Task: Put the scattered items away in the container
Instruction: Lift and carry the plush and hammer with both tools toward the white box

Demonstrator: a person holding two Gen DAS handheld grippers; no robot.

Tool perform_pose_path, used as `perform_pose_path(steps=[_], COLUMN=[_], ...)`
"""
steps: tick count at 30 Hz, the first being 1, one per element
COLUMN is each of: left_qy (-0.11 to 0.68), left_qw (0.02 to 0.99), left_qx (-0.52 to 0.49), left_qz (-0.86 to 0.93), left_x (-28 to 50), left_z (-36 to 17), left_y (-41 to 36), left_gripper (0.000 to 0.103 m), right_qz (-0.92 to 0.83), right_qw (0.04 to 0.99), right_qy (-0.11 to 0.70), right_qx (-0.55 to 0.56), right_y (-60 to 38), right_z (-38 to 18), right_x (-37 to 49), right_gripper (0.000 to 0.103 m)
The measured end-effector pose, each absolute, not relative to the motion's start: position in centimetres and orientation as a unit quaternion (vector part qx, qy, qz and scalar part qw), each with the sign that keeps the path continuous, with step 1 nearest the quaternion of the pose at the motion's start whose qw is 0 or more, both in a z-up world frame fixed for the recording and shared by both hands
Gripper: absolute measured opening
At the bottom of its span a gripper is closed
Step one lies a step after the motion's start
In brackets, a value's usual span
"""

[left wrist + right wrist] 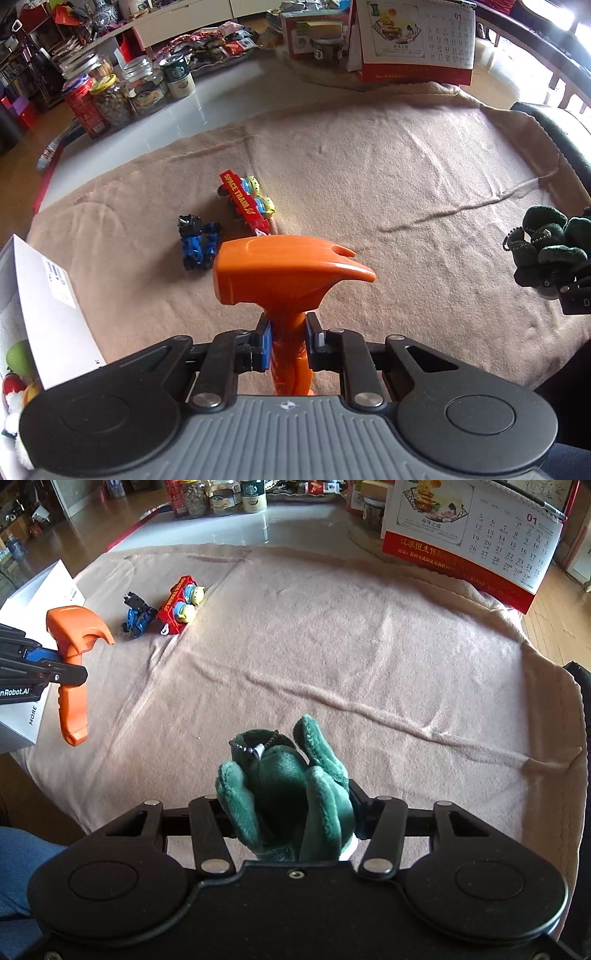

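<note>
The white container (44, 295) stands at the left edge of the worktop (207, 110), on the corner of a beige blanket (332, 646), with a few soft, colourful items already inside it at the lower left of the left wrist view. The left hand-held gripper (288, 332) pinches the handle of an orange toy hammer (291, 273) between its blue pads, the head raised above the blanket; in the right wrist view the hammer (74, 657) hangs just in front of the container (37, 598). The right hand-held gripper (291, 812) is closed around a green plush toy (291, 794) with a bead chain on top, lifted clear of the cloth near the blanket's front edge.

Two scattered toys lie on the blanket, just beside each other: a small blue vehicle (199, 243) and a red "SPACE TRAIN" car (247, 201) carrying two green-headed figures. They sit beyond the hammer head, to the right of the container, and nothing lies between them and it.

At the far side of the worktop stand several jars and tins (122, 92), a desk calendar (472, 542) and a printed box (317, 33), all off the blanket and well apart from the toys. A blue trouser leg (18, 867) shows at the lower left of the right wrist view.
</note>
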State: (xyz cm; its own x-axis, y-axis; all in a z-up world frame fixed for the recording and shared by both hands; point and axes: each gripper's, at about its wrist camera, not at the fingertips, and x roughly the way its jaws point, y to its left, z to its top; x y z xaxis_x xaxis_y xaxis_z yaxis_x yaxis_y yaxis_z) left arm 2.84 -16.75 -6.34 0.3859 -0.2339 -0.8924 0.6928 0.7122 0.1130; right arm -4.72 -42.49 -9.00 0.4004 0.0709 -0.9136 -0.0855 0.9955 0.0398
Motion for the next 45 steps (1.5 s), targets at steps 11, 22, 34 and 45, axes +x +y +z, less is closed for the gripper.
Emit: perform_pose_path(steps=[11, 22, 34, 45], left_qy=[0.455, 0.426, 0.426, 0.435], left_qw=[0.819, 0.843, 0.853, 0.859], left_qx=[0.226, 0.219, 0.204, 0.198], left_qz=[-0.268, -0.244, -0.221, -0.183], left_x=[1.5, 1.6, 1.7, 1.9], left_z=[-2.5, 1.6, 4.3, 5.0], left_y=[-12.0, -8.7, -3.8, 1.6], left_gripper=[0.018, 0.018, 0.018, 0.018], right_qz=[0.083, 0.105, 0.137, 0.177], right_qw=[0.850, 0.861, 0.855, 0.846], right_qy=[0.520, 0.495, 0.492, 0.488], right_qx=[-0.021, -0.055, -0.092, -0.123], right_y=[-38.2, -34.8, -31.0, -26.5], right_z=[-4.6, -0.3, 1.6, 2.0], right_x=[-4.3, -3.5, -2.3, -2.0], right_gripper=[0.052, 0.052, 0.052, 0.052])
